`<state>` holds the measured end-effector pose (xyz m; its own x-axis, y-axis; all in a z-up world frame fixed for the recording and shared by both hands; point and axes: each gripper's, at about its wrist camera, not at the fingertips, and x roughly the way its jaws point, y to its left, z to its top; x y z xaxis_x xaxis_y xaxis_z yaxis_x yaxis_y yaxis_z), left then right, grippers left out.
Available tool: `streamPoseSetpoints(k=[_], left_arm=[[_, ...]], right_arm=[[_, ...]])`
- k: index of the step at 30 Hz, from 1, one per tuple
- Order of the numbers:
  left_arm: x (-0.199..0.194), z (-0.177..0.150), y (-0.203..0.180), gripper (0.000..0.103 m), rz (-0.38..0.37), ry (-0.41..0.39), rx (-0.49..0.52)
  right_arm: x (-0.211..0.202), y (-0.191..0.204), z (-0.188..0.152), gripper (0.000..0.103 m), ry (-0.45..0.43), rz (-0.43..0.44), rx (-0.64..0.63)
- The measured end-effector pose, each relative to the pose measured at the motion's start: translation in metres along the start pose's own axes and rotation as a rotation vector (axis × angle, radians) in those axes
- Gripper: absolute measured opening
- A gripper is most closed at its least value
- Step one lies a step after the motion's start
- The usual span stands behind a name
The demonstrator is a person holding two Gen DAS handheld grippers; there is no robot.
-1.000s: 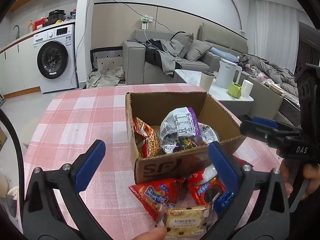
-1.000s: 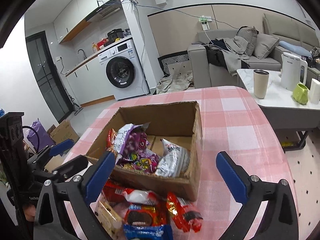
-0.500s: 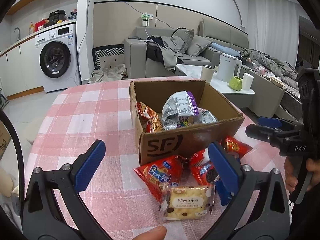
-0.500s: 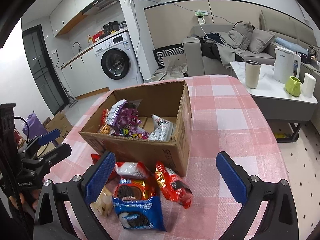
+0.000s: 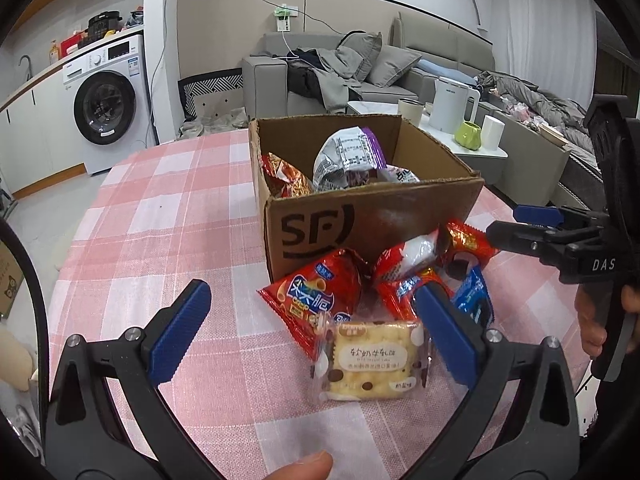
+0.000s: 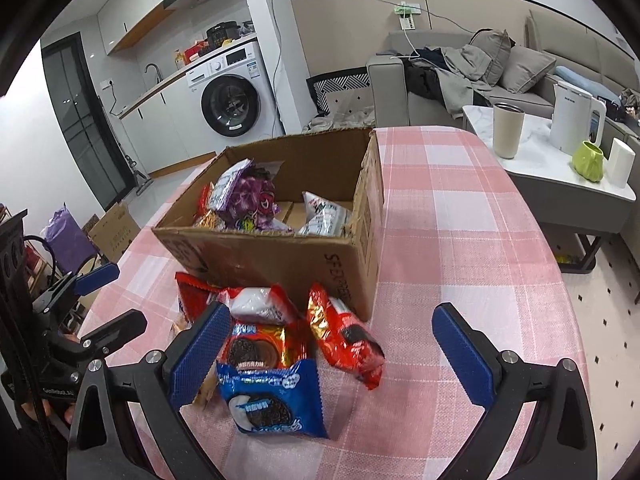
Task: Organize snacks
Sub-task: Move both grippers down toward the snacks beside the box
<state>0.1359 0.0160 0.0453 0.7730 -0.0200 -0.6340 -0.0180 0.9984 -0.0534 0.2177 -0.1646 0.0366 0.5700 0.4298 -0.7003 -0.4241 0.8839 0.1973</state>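
Both sets of jaws stand spread wide with nothing between them: the left gripper [image 5: 312, 328] hangs over the near heap of packets, and the right gripper [image 6: 332, 348] does the same from the other side. Over the last second each has drawn back and up from the open brown cardboard box [image 5: 372, 216] printed with "SF", so the box now sits farther off and the loose snacks lying against its front wall show whole.

Those loose ones rest on the pink-and-white checked tablecloth [image 5: 160, 232]: a clear-wrapped pale cracker packet [image 5: 370, 360] nearest the left gripper, a red crinkled chip bag [image 5: 316, 300] just behind it touching the box, a blue cookie packet [image 6: 272, 396] under the right gripper's left finger, and a red cookie packet [image 6: 344, 340] beside it. Inside the box already lie a silver-and-purple bag [image 5: 348, 156] and other wrappers.

To my eye the pull-back reads as lining up for the next pick. The sorting looks partly done, with several packets left to go in. Slippery, puffy wrappers may slide if pinched at an edge.
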Motion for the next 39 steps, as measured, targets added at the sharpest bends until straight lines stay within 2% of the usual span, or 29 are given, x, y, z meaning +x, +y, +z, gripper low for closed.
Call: streamPoseSetpoints(k=[16,39], left_arm=[[0.008,-0.02,-0.013,0.102,-0.004,0.063,0.031],[0.034,-0.037,-0.037,0.102,-0.012,0.156,0.103]], right_arm=[[0.012,0.019,-0.029,0.102,0.133,-0.047,-0.135],[0.033,0.038,-0.051,0.102,0.243,0.049,-0.208]])
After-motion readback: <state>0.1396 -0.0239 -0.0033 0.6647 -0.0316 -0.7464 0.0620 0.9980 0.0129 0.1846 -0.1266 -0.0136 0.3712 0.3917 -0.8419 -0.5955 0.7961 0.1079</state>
